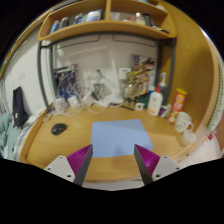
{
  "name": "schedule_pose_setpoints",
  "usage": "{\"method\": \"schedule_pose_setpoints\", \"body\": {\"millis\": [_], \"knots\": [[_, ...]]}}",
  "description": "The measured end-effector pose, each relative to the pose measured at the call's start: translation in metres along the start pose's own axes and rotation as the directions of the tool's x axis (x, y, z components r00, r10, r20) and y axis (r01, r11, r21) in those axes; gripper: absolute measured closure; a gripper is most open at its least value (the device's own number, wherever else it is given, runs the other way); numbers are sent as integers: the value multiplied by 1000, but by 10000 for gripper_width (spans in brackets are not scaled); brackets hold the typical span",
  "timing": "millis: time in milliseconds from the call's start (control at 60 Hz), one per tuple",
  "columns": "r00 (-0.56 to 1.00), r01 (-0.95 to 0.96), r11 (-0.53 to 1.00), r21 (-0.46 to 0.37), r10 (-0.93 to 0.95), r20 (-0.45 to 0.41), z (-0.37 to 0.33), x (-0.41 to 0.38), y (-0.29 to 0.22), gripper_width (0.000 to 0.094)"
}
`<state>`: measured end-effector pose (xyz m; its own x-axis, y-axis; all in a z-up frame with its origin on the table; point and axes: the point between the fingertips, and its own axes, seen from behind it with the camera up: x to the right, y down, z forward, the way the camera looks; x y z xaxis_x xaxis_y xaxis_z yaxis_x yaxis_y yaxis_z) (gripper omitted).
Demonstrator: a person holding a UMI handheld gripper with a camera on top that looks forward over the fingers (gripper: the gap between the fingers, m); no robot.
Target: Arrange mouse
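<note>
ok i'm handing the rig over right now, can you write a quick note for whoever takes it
Hand-held gripper: open, holding nothing, fingers spread over the near edge of the desk.
Mouse: sits on the bare wood off to the left, beyond the left finger, apart from the blue mouse pad.
Blue mouse pad: flat just ahead of the fingers, nothing on it.
Done: nothing yet by the look of it; the mouse is not on the pad.
Left: probably reach left, grasp the mouse and set it on the pad.
</note>
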<state>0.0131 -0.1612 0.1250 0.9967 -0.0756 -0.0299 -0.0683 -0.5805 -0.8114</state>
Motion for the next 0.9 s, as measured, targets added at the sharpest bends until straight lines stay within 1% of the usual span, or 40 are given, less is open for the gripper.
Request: {"method": "schedule_pose_setpoints", "body": {"millis": [117, 233, 383, 567, 750, 900], "knots": [[997, 38, 997, -64, -34, 73, 28, -80, 27, 100], [989, 62, 991, -115, -45, 143, 57, -156, 40, 97], [981, 90, 982, -164, -59, 187, 97, -231, 41, 85], [983, 83, 975, -208, -46, 179, 146, -281, 31, 91], [988, 73, 964, -255, -36, 148, 183, -306, 26, 90], [991, 61, 966, -252, -28, 131, 207, -320, 10, 97]]}}
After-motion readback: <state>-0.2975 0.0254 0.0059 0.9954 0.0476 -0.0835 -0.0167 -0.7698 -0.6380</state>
